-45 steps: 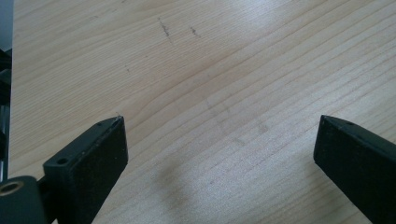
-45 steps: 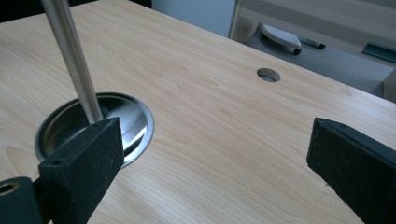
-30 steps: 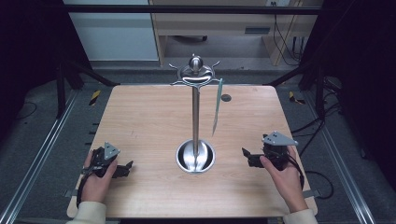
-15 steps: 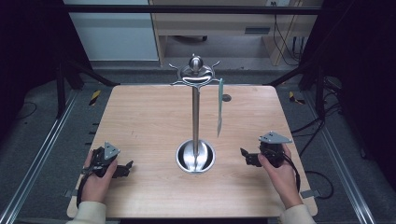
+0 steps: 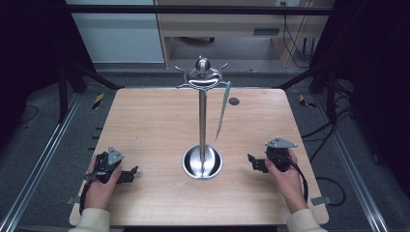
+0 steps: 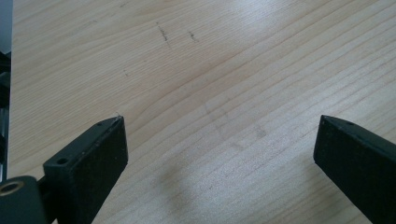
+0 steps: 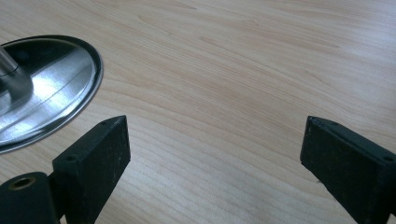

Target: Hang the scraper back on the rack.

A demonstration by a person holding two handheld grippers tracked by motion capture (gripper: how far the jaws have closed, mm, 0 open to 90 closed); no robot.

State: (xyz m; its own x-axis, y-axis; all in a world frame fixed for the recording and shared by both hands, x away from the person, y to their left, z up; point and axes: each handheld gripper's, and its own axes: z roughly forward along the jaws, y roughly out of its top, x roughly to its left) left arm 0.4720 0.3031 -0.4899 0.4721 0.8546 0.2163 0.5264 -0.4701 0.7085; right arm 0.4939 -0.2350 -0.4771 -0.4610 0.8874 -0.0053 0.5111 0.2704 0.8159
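Two hand-held grippers rest low on the bench, left hand-held gripper and right hand-held gripper both with jaws apart and empty; a slim green utensil already hangs from the metal stand mid-bench. Judging by that, hanging looks done; nothing remains loose.

A pale wooden table carries a steel stand at its middle.

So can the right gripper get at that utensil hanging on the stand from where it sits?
Probably yes. The right gripper rests open on the table, and the bare wood between it and the hanging utensil leaves the way free. The utensil dangles on the stand's right side, facing that gripper.
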